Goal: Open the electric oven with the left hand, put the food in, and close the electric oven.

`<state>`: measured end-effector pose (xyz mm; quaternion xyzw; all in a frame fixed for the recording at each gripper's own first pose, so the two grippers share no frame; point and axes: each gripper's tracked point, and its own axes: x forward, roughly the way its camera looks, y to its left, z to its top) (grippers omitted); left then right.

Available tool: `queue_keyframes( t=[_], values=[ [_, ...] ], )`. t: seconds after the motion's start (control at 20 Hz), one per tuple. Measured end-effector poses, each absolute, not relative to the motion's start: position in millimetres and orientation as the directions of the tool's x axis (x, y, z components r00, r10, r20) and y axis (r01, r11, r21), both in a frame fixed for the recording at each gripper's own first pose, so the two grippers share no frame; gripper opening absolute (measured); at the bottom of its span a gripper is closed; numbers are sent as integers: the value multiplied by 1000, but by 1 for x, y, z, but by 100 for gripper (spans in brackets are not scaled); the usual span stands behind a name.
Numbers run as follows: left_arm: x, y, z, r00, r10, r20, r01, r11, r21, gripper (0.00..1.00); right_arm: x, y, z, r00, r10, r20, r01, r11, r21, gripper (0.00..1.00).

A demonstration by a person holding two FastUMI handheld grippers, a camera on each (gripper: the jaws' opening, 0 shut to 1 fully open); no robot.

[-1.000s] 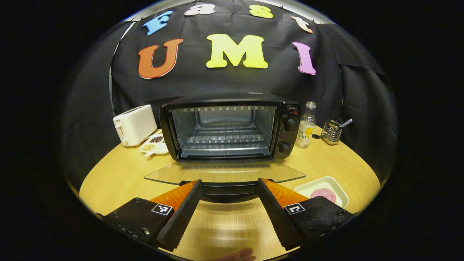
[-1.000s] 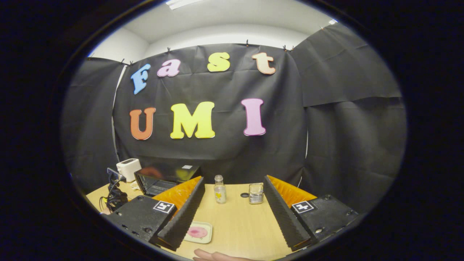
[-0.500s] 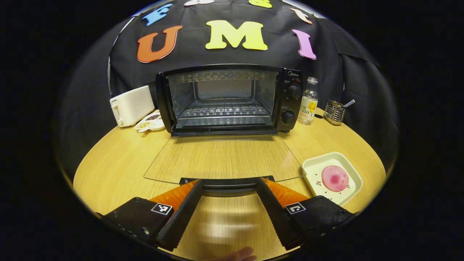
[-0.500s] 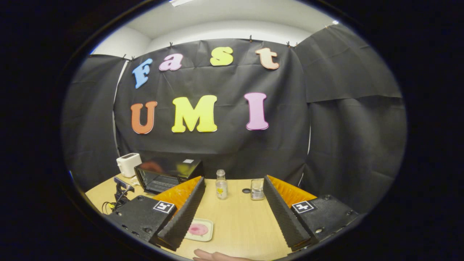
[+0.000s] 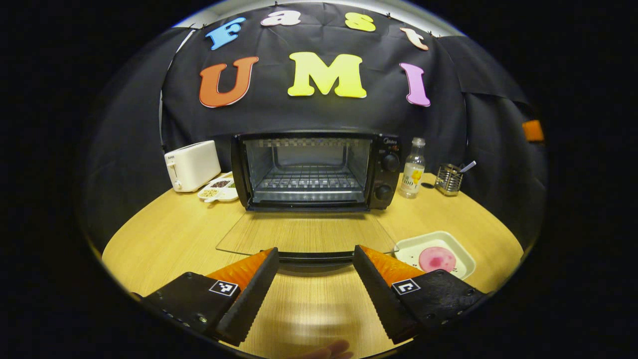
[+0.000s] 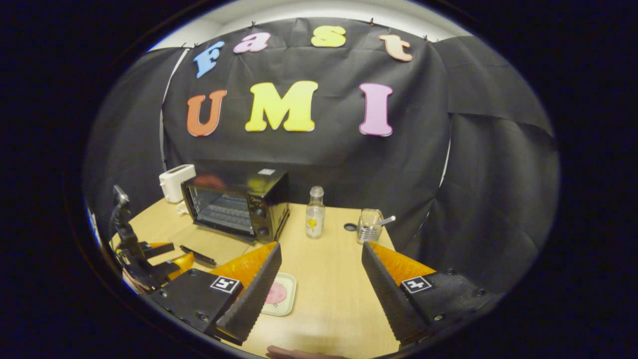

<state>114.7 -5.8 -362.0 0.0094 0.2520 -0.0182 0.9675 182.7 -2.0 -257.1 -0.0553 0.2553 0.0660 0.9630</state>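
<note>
Round wooden table under everything. Black oven at the back edge, middle, with glass door folded down flat toward the front edge and the wire rack inside bare. Door handle just beyond the tips of the left gripper, not touching them. White toaster at the back edge, left of the oven, with a small dish of seeds between the two. Clear bottle just right of the oven, then a wire holder farther right along the back edge. White tray near the right edge, beside the door's right corner, carrying the food, a pink round slice lying flat.

Left gripper: spread wide, empty, hanging low over the front edge. In the right gripper view, seen at the far left beside the open door.

Right gripper: spread wide, empty, hovering above the table's right side, with the tray and food partly hidden behind its left finger. Oven, bottle and holder ahead of it at the back edge.

Fingertips of a hand at the very bottom, under the left gripper.
</note>
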Motion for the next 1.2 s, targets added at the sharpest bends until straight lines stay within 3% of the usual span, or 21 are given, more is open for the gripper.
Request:
queue_keyframes(
  t=[0.35,0.55,0.65,0.7,0.75,0.85,0.9,1.1,1.2],
  values=[
    [92,-3,-255,959,-21,-281,27,999,17,96,202,22,-392,677,103,-729,-189,981,-36,100],
    [72,7,-210,981,8,-194,0,999,41,95,209,20,-455,571,118,-812,-152,988,36,94],
    [61,8,-203,979,11,-206,-4,999,37,95,211,17,-473,538,119,-834,-129,990,58,83],
    [55,7,-198,979,10,-203,-2,999,36,95,211,17,-478,525,125,-842,-121,990,72,69],
    [52,6,-192,981,8,-196,-1,999,35,95,211,20,-483,513,140,-847,-122,988,90,72],
    [45,4,-185,983,5,-183,4,999,45,95,208,31,-487,496,187,-848,-136,981,136,55],
    [43,4,-185,982,9,-189,2,998,56,95,207,37,-490,486,216,-847,-151,975,162,54],
    [34,1,-180,981,17,-191,-4,998,68,96,209,47,-495,478,314,-820,-192,949,252,19],
    [30,2,-173,983,23,-179,-10,997,74,95,211,46,-494,470,351,-810,-180,936,301,13]
  ],
)
